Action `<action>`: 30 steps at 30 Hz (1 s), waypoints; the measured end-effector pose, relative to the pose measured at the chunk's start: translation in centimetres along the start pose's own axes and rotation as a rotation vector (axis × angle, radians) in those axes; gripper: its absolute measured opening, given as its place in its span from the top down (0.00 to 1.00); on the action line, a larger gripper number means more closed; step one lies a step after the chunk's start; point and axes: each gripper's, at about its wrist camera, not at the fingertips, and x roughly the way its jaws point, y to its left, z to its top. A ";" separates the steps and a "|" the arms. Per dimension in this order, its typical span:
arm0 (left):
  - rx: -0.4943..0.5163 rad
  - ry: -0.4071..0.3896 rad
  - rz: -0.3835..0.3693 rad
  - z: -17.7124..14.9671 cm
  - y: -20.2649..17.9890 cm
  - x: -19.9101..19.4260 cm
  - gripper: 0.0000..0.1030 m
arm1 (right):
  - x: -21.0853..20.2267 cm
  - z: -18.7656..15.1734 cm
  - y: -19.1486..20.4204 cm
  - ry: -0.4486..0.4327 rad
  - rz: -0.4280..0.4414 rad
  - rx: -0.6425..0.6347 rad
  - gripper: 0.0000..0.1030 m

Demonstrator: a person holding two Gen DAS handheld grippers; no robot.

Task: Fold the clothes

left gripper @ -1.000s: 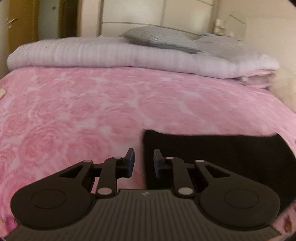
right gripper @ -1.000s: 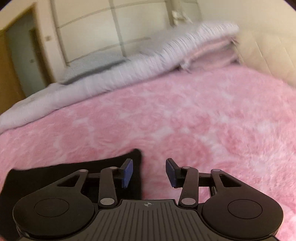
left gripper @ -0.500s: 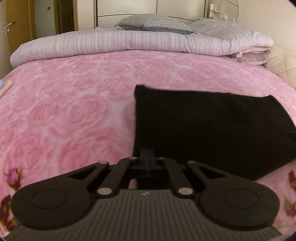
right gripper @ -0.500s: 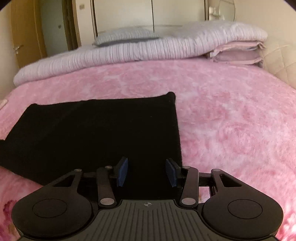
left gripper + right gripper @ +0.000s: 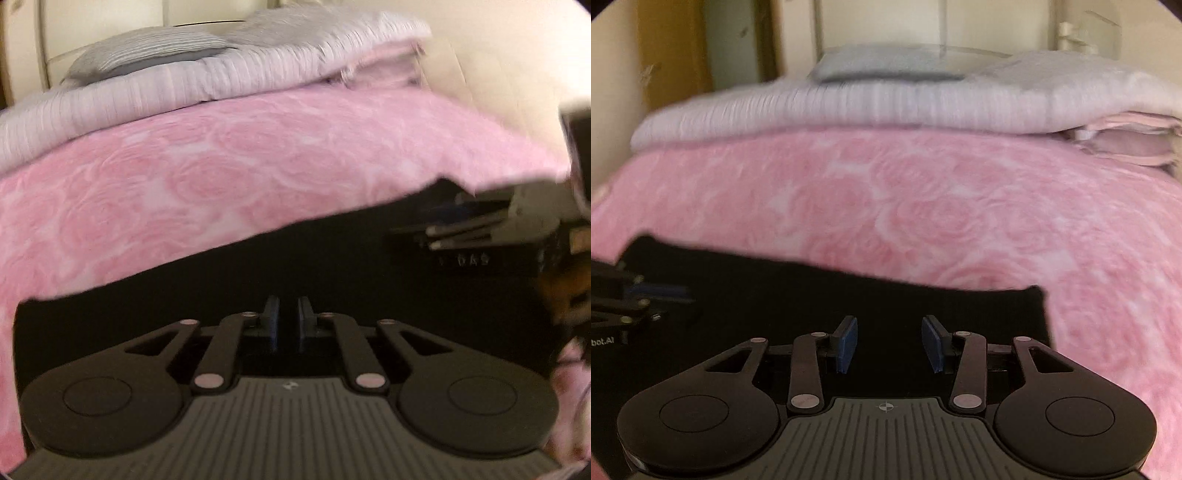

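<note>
A black garment (image 5: 332,280) lies flat on a pink rose-patterned blanket (image 5: 221,173) covering the bed; a folded pale quilt (image 5: 886,107) and a grey pillow (image 5: 882,66) sit at the far end. Left gripper (image 5: 287,319): positioned over the garment; jaws have just been opening and show a narrow gap; whether cloth lies between them cannot be told against the dark fabric. Right gripper (image 5: 889,341): jaws wide apart, holding nothing, above the garment near its right edge.
</note>
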 end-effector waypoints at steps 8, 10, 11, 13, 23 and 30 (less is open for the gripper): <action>-0.192 -0.023 0.132 -1.1 9.0 -0.5 0.97 | -1.0 -0.9 -6.0 -0.011 -0.064 0.092 0.79; -0.233 -0.045 0.191 -0.8 10.9 -0.9 0.96 | -1.1 -0.1 -6.1 -0.001 -0.062 0.135 0.79; -0.218 -0.052 0.239 -0.6 11.2 -0.9 0.97 | -1.2 0.2 -6.0 -0.004 -0.064 0.144 0.79; -0.215 -0.052 0.267 -0.9 12.4 -0.7 0.95 | -1.0 1.0 -5.1 -0.034 -0.066 0.131 0.78; -0.232 -0.009 0.285 -2.9 10.8 -4.8 0.96 | -4.4 -0.3 -5.8 -0.024 -0.085 0.229 0.79; -0.305 -0.023 0.253 -8.7 4.8 -12.3 0.93 | -12.7 -6.4 0.1 -0.023 -0.094 0.188 0.78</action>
